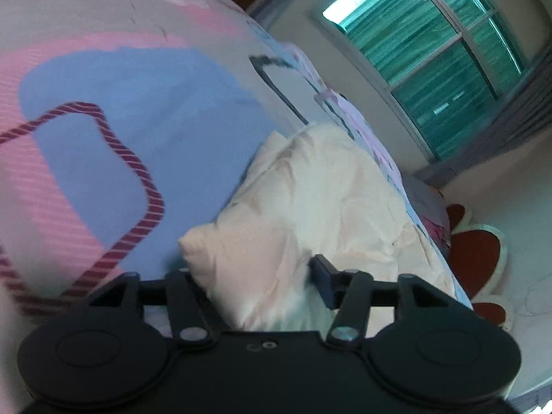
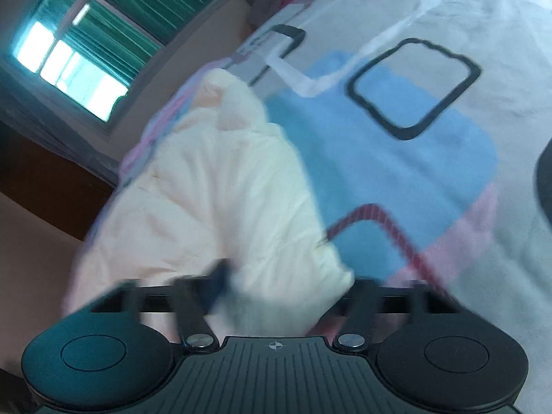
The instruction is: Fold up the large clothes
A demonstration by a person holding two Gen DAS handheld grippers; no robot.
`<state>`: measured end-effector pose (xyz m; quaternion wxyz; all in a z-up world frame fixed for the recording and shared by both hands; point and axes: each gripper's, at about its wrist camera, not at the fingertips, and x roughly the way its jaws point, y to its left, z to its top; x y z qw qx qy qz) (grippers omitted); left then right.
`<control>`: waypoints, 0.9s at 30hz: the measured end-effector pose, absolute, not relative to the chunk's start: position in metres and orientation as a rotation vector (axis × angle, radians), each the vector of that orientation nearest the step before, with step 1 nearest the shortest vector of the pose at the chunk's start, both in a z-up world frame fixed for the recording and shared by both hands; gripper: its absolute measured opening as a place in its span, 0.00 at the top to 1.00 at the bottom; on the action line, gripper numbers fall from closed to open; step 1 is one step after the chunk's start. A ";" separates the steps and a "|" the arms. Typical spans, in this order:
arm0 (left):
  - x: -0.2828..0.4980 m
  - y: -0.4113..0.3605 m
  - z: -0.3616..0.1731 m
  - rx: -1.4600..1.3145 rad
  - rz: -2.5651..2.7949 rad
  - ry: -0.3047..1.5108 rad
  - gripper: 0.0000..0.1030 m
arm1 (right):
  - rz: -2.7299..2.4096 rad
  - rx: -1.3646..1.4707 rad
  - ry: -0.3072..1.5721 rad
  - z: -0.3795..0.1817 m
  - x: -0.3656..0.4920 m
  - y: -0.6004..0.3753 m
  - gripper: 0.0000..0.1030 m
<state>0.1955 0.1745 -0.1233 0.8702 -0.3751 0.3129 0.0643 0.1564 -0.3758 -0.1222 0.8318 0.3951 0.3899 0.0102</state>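
A cream-white garment (image 1: 310,200) lies bunched on a bed with a patterned sheet (image 1: 103,120). In the left wrist view my left gripper (image 1: 252,276) has the garment's near edge between its fingers, which stand wide apart with cloth bulging through. In the right wrist view the same garment (image 2: 214,189) runs from the window side down into my right gripper (image 2: 283,286), whose fingers also hold a thick fold of cloth. The fingertips of both are partly buried in fabric, and the frames are blurred.
The sheet (image 2: 396,158) has blue, pink and grey patches with dark and red outlined squares. A window with green blinds (image 1: 431,51) is beyond the bed. A red and white flower-shaped mat (image 1: 476,252) lies on the floor beside the bed.
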 end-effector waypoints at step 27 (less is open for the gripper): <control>0.194 0.208 -0.132 -0.877 0.025 0.669 0.38 | 0.161 0.477 0.731 -0.059 0.185 -0.264 0.82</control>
